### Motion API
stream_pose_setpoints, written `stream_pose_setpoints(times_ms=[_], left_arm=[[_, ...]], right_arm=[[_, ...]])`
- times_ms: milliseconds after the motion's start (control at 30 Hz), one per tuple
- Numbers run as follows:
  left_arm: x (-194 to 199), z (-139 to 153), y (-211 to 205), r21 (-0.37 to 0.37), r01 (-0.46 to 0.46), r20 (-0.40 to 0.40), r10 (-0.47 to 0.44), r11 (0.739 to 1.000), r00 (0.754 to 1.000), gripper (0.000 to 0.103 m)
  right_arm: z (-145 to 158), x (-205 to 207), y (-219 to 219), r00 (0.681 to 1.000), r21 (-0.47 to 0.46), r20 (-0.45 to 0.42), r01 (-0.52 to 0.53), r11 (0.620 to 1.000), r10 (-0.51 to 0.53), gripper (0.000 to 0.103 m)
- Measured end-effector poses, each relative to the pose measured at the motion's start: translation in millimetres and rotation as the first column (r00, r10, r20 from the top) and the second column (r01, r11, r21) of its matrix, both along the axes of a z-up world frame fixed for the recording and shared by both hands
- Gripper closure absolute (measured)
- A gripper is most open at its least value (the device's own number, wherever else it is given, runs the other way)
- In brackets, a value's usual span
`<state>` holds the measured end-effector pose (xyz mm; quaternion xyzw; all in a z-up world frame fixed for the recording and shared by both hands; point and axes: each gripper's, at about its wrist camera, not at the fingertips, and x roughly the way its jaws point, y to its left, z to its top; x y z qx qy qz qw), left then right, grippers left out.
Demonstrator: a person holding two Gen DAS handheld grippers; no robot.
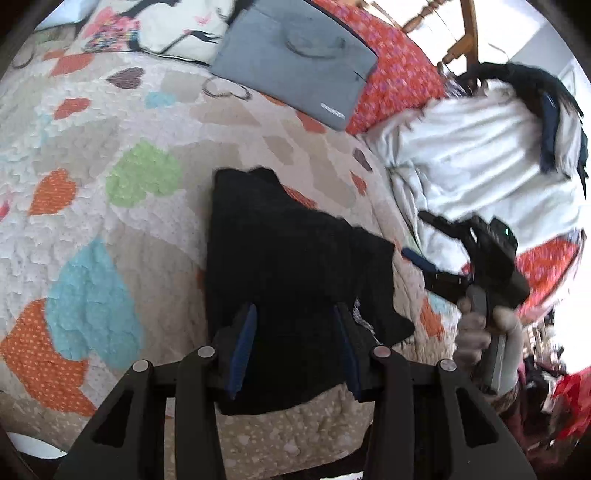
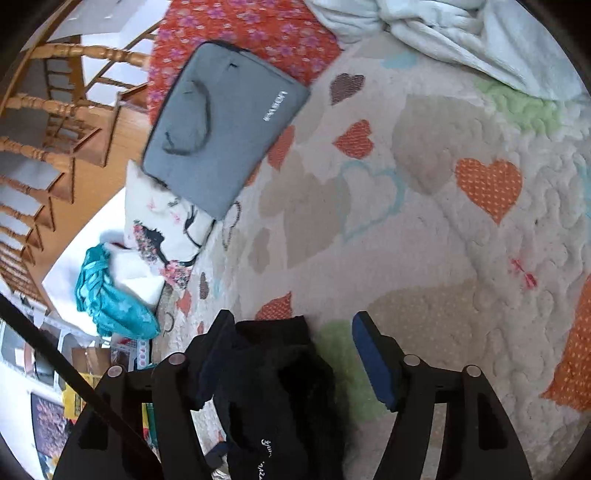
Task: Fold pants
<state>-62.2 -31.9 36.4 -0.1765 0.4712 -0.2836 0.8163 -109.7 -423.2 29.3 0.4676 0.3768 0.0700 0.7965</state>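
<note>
The black pants [image 1: 288, 258] lie bunched and partly folded on the heart-patterned quilt [image 1: 110, 155]. My left gripper [image 1: 293, 347] is open just above their near end, its blue-padded fingers [image 1: 243, 347] apart over the cloth. My right gripper [image 2: 295, 354] is open too, hovering over the other end of the pants [image 2: 273, 391], which shows small white lettering. The right gripper also shows in the left wrist view [image 1: 436, 254], held in a hand at the right.
A grey laptop sleeve [image 1: 295, 55] lies at the far side of the bed, on a red flowered cover [image 1: 399, 74]. A printed pillow [image 2: 166, 232], a white blanket [image 2: 461, 33], teal cloth [image 2: 110, 295] and wooden chairs [image 2: 55, 110] surround the bed.
</note>
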Motion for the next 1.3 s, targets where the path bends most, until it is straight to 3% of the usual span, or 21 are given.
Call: stream_pose_setpoints(times_ms=[167, 233, 367, 500, 600, 667, 767, 800, 867, 900, 1000, 1033, 1067, 1100, 1133, 1200, 1300], left_arm=[[17.3, -13.2, 8.8, -0.009, -0.051, -0.052, 0.051, 0.999, 0.997, 0.060], [21.1, -16.0, 5.9, -0.004, -0.047, -0.047, 0.047, 0.999, 0.998, 0.057], [24.7, -21.6, 0.4, -0.010, -0.037, -0.021, 0.036, 0.999, 0.999, 0.042], [23.7, -33.2, -1.0, -0.011, -0.023, -0.021, 0.023, 1.000, 1.000, 0.038], [23.3, -47.2, 2.3, -0.048, -0.016, -0.070, 0.013, 0.999, 0.997, 0.037], [23.8, -54.0, 7.2, -0.093, -0.036, -0.099, 0.026, 0.995, 0.995, 0.037], [24.0, -52.2, 8.0, -0.090, -0.027, -0.105, 0.017, 0.996, 0.994, 0.037], [23.2, -52.0, 8.6, -0.092, -0.032, -0.108, 0.022, 0.995, 0.994, 0.037], [22.8, -52.8, 9.9, -0.104, -0.039, -0.123, 0.026, 0.994, 0.992, 0.037], [22.8, -52.7, 9.7, -0.106, -0.044, -0.128, 0.030, 0.993, 0.991, 0.037], [21.4, -53.0, 8.1, -0.103, -0.049, -0.136, 0.035, 0.994, 0.990, 0.037], [20.5, -52.8, 8.2, -0.103, -0.052, -0.139, 0.037, 0.993, 0.990, 0.037], [19.2, -52.7, 8.5, -0.106, -0.055, -0.143, 0.039, 0.993, 0.989, 0.037], [17.4, -52.9, 9.0, -0.107, -0.055, -0.143, 0.040, 0.993, 0.989, 0.037], [15.9, -53.1, 8.7, -0.108, -0.057, -0.141, 0.041, 0.993, 0.989, 0.037], [12.0, -54.4, 8.5, -0.108, -0.061, -0.134, 0.046, 0.992, 0.990, 0.035], [7.3, -55.4, 3.3, -0.094, -0.055, -0.114, 0.044, 0.994, 0.993, 0.033]], right_arm=[[-1.7, 12.0, 35.6, 0.991, -0.026, 0.013, -0.133, 0.991, 0.133, 0.031], [7.5, 17.9, 53.5, 0.984, -0.087, 0.020, -0.177, 0.980, 0.179, 0.031], [28.3, 45.4, 90.0, 0.958, -0.192, -0.021, -0.284, 0.939, 0.285, 0.016], [37.5, 92.1, 140.8, 0.905, -0.340, -0.161, -0.426, 0.838, 0.395, 0.013], [39.6, 124.0, 178.7, 0.860, -0.421, -0.278, -0.509, 0.751, 0.428, 0.013], [51.8, 138.4, 197.5, 0.862, -0.487, -0.315, -0.506, 0.712, 0.397, 0.015], [73.3, 145.0, 212.8, 0.881, -0.592, -0.343, -0.473, 0.653, 0.327, 0.015], [78.5, 144.7, 214.2, 0.886, -0.604, -0.337, -0.463, 0.649, 0.319, 0.015], [80.6, 141.8, 215.2, 0.877, -0.553, -0.313, -0.481, 0.680, 0.365, 0.015], [76.9, 140.3, 213.9, 0.865, -0.497, -0.298, -0.502, 0.708, 0.404, 0.015], [41.4, 142.2, 204.9, 0.841, -0.208, -0.246, -0.532, 0.821, 0.483, 0.015], [26.3, 145.9, 202.9, 0.845, -0.173, -0.275, -0.513, 0.841, 0.459, 0.016], [13.8, 150.8, 204.2, 0.845, -0.209, -0.335, -0.497, 0.842, 0.416, 0.016], [5.3, 155.2, 207.9, 0.840, -0.264, -0.380, -0.499, 0.825, 0.387, 0.016], [-1.3, 160.7, 216.3, 0.825, -0.329, -0.423, -0.526, 0.784, 0.376, 0.016], [-12.3, 170.4, 241.3, 0.774, -0.430, -0.505, -0.609, 0.666, 0.381, 0.016], [-28.0, 180.0, 275.6, 0.691, -0.478, -0.609, -0.711, 0.516, 0.389, 0.011]])
